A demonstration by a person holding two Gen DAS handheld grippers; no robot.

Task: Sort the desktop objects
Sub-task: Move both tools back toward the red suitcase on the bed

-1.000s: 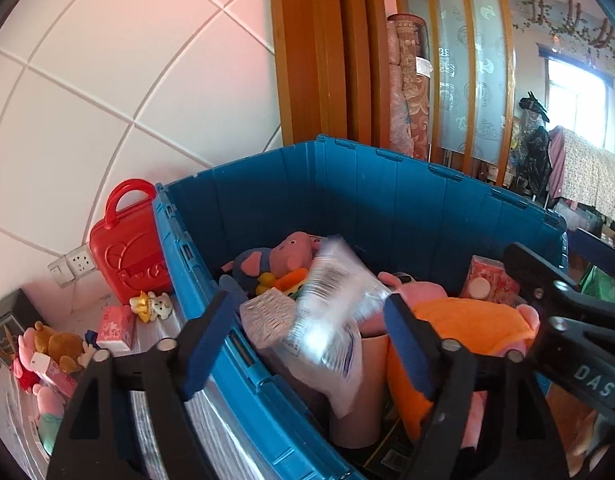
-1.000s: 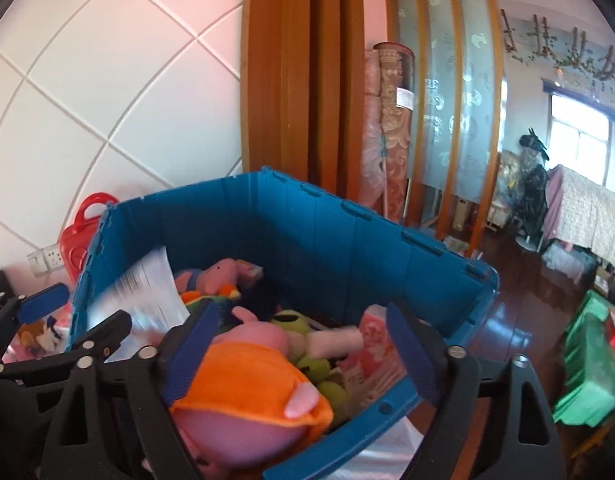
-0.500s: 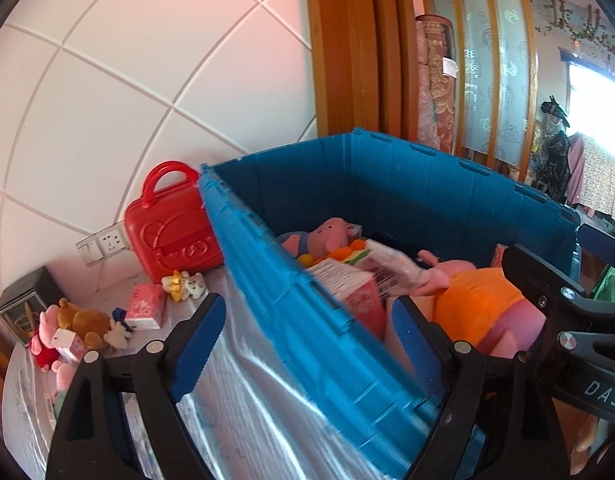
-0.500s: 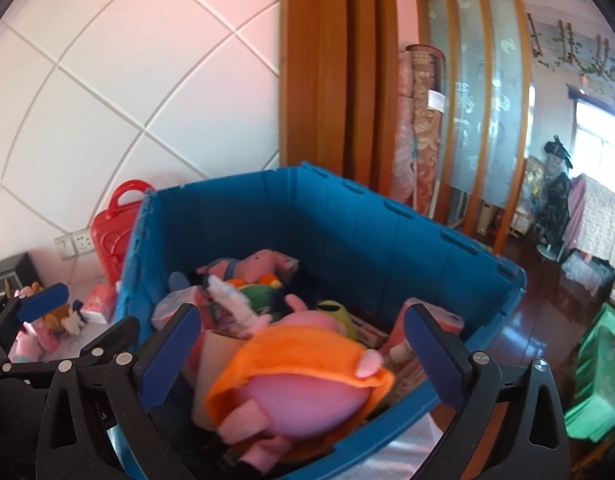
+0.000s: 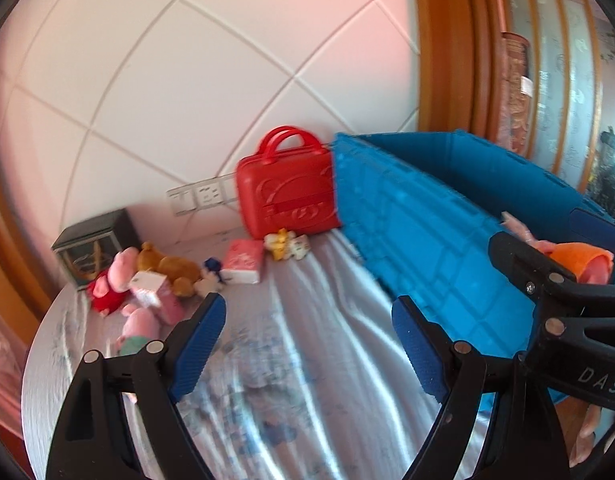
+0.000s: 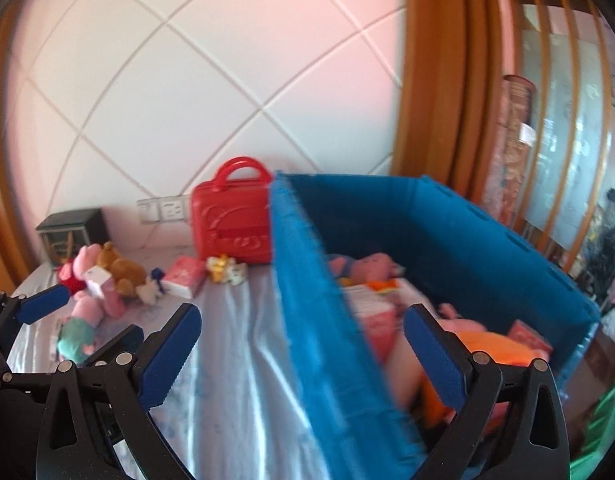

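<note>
The left hand-held gripper (image 5: 307, 344) hung with its jaws wide apart over the desk (image 5: 307, 400), which was draped in a shiny pale cloth, and nothing lay between its blue pads. The right hand-held gripper (image 6: 303, 344) also stood spread to its widest and empty, its jaws straddling the near wall of the blue crate (image 6: 307, 300) without touching it. Inside the crate lay a heap of soft toys, among them a pink plush in orange (image 6: 487, 344) and a smaller pink plush (image 6: 375, 264) farther back. Left of the crate, touching or just beside its wall, a red toy case (image 5: 285, 200) stood upright against the tiled wall. In front of it lay small figurines (image 5: 287, 244), a pink packet (image 5: 245, 266), a brown teddy (image 5: 167, 266) and a pink plush in red (image 5: 111, 280), clustered near a dark box (image 5: 93, 240) at the desk's far left.
</note>
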